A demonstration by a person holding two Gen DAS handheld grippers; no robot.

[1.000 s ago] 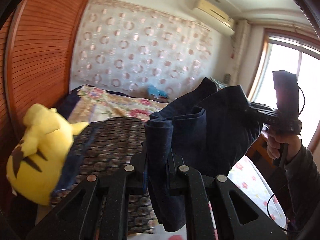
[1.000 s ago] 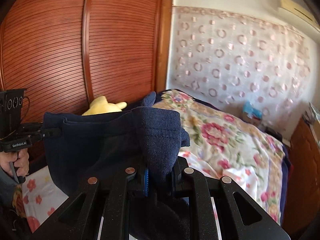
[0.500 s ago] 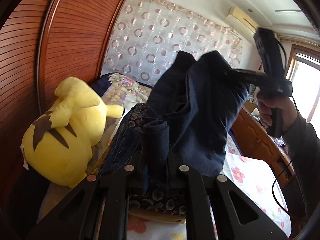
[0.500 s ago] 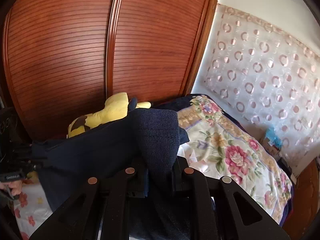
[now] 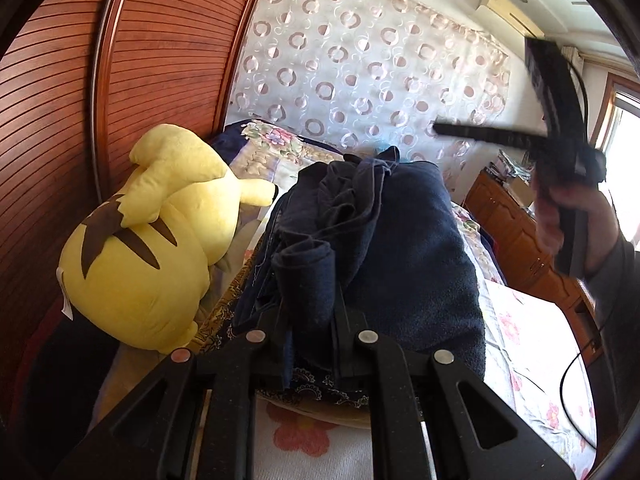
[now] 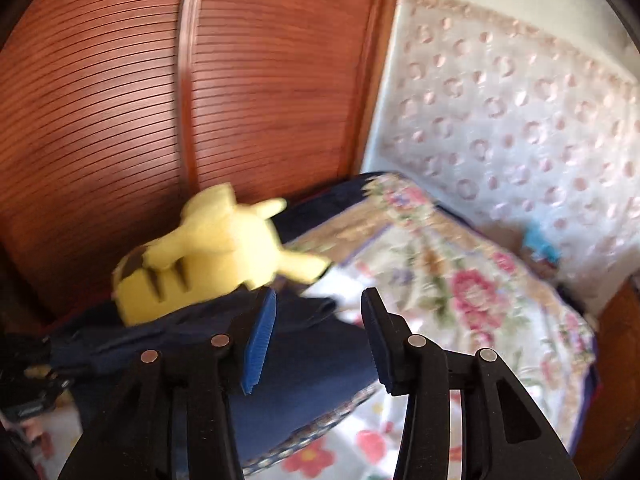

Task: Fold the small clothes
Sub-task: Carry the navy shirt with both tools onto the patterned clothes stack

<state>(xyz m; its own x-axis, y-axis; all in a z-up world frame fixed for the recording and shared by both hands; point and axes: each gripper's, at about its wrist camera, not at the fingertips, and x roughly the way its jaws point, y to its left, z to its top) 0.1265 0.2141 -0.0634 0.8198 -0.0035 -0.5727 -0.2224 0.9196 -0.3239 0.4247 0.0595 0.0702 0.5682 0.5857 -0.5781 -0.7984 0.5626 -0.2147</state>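
A dark navy garment (image 5: 420,248) lies heaped on a patterned cloth pile on the bed, beside a yellow plush toy (image 5: 160,248). My left gripper (image 5: 310,316) is shut on a bunched corner of the garment at its near edge. In the left wrist view my right gripper (image 5: 440,128) is up in the air at the right, held by a hand, clear of the cloth. In its own view the right gripper (image 6: 318,300) is opening, its blue pads (image 6: 260,332) apart with nothing between them; the navy garment (image 6: 312,360) lies just beyond and below.
A ribbed wooden wardrobe (image 5: 160,60) stands at the left behind the plush toy (image 6: 212,256). A floral quilt (image 6: 460,280) covers the far part of the bed. A flowered sheet (image 5: 528,340) lies to the right, with a wooden cabinet (image 5: 520,232) beyond it.
The right gripper has let go of the garment, opened and pulled away. The garment has dropped from hanging between both grippers onto the pile. The left gripper has come down with its corner.
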